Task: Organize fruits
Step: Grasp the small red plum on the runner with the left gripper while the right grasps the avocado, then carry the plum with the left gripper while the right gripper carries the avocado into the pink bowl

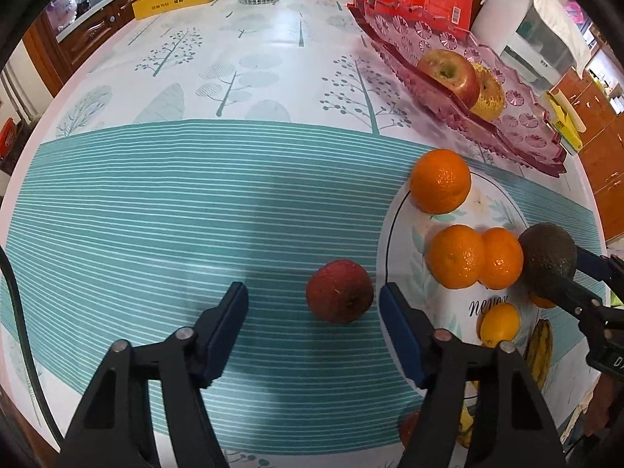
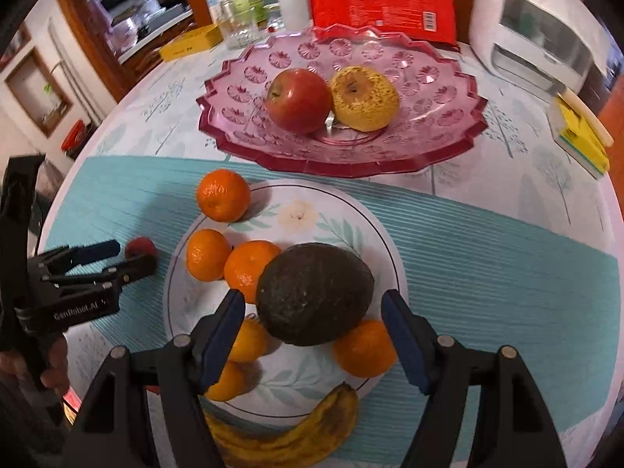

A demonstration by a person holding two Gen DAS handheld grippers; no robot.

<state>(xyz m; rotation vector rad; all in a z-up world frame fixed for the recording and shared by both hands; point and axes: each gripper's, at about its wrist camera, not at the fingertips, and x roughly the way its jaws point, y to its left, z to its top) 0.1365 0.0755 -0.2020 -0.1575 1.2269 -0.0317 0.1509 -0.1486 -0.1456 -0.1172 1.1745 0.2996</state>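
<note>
Two grippers, both w/ jaws apart. Left gripper [image 1: 314, 304] has a small dark-red fruit [image 1: 339, 291] between its blue pads, nearer the right pad, neither pad touching it; fruit sits on the cloth just off the white plate [image 1: 394, 226]. Right gripper [image 2: 313, 310] straddles a dark avocado [image 2: 315, 292], skin rough & near-black, which lies on the plate atop the oranges; slight gap visible each side, so not gripped. Around the avocado: orange [image 2: 247, 270] touching it, another orange [image 2: 207, 254] beside that, more oranges partly under it. One orange [image 2: 223, 199] sits at the plate's far rim. Spotted banana [image 2: 288, 435] lies along the plate's near rim. Beyond the plate, a pink glass dish [image 2: 448, 148] holds a red apple [image 2: 298, 100] touching a yellow speckled apple [image 2: 364, 98]. Tablecloth [image 1: 156, 214] is teal-striped w/ tree print. Behind the dish: red packet [image 2: 382, 0], white appliance [image 2: 538, 35], wood cabinets.
</note>
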